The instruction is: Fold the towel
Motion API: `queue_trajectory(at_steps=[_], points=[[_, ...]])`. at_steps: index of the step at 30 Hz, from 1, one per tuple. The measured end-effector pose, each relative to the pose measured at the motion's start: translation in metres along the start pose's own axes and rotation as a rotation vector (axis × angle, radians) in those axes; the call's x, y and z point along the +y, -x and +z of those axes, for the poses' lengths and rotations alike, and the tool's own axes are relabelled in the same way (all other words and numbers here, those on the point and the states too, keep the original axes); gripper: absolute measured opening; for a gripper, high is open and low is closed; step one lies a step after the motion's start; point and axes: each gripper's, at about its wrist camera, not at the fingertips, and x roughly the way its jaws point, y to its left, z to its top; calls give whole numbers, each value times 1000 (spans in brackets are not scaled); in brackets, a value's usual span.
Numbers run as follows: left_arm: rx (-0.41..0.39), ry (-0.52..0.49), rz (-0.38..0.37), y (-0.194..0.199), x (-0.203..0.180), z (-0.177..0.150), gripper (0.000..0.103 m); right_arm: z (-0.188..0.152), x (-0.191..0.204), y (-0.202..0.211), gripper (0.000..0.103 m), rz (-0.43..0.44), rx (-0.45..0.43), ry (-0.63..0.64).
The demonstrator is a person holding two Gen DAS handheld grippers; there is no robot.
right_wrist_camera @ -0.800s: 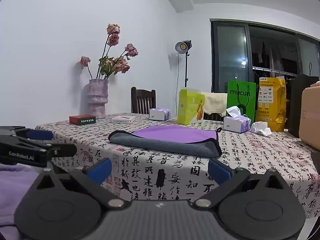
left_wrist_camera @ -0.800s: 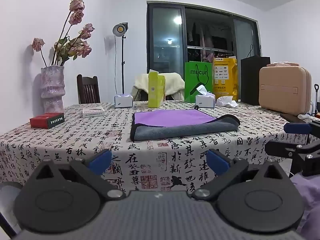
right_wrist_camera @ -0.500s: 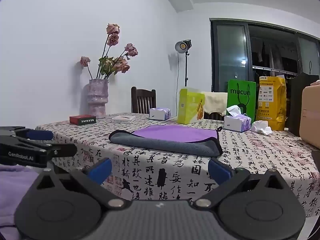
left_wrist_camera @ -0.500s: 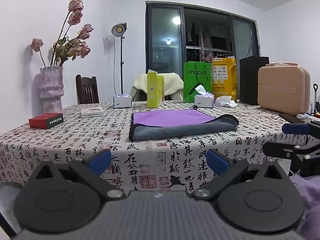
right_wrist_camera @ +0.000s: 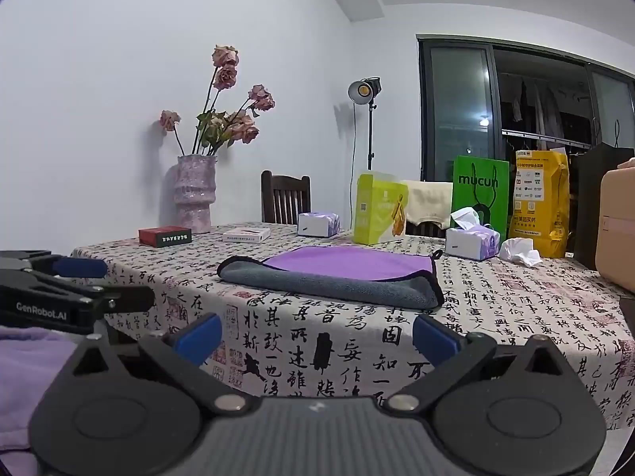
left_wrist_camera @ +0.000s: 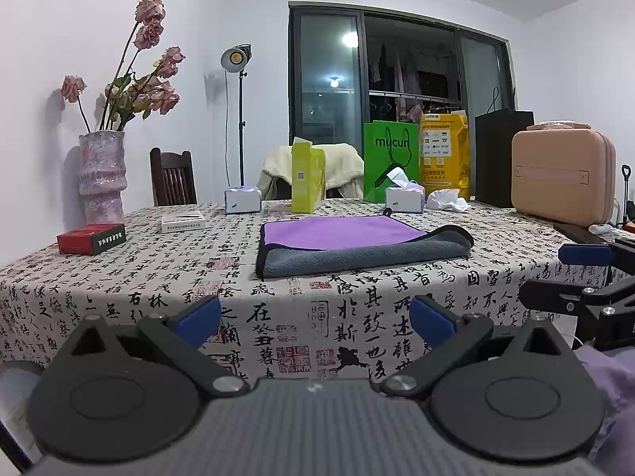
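folded grey-and-purple microfibre towel (left_wrist_camera: 359,244) lies flat mid-frame on the calligraphy-print tablecloth (left_wrist_camera: 158,277), purple face up, grey layer rolled along the near edge, long axis running left-right across the frame; in the right wrist view the same towel (right_wrist_camera: 337,273) sits centre frame with its hanging loop at the far right corner. left gripper (left_wrist_camera: 315,319) is at the bottom of its own view, blue-tipped fingers (left_wrist_camera: 198,317) spread wide apart with nothing between them, well short of the towel and below the table edge. right gripper (right_wrist_camera: 315,329) likewise at bottom centre, jaws apart and empty; it also pokes in at the right edge of the left view, cut off by the frame. the left gripper shows at the left edge of the right view, partly cut off. pale purple fabric in the lower corners of both views is blurry, cannot tell what it is. along the far side of the table: speckled pink ceramic vase with dried roses (left_wrist_camera: 102,176) upper left, red flat box (left_wrist_camera: 91,239), green paper bag (left_wrist_camera: 391,160), beige hard case (left_wrist_camera: 563,182) at right, cropped in the right wrist view. text on the boxes is too small to read.
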Motion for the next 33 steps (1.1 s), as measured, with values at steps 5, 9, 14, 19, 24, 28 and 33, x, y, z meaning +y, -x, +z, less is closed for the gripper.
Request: queue_trajectory(at_steps=[5,9,14,19,24,28,33], points=[[1,0,-1,0,1,0,103,-1,0,0,103,4,1,-8],[1,0,-1,0,1,0,103,0,0,-1,103,2,2,-6],[2,-2,-1,-1,1,0,103,0,0,0,103,2,2,-6],[2,-2,0,-1,0,0,103,0,-1,0,103,3,2,-7],[2,-6,-2,0,-1,0,103,0,-1,0,103,3,2,-8],[3,-7,-2,0,-2,1,103,0,-1,0,103,3,1,-7],[2,-8,-1,0,-2,1,103,0,-1,0,103,2,2,-10]])
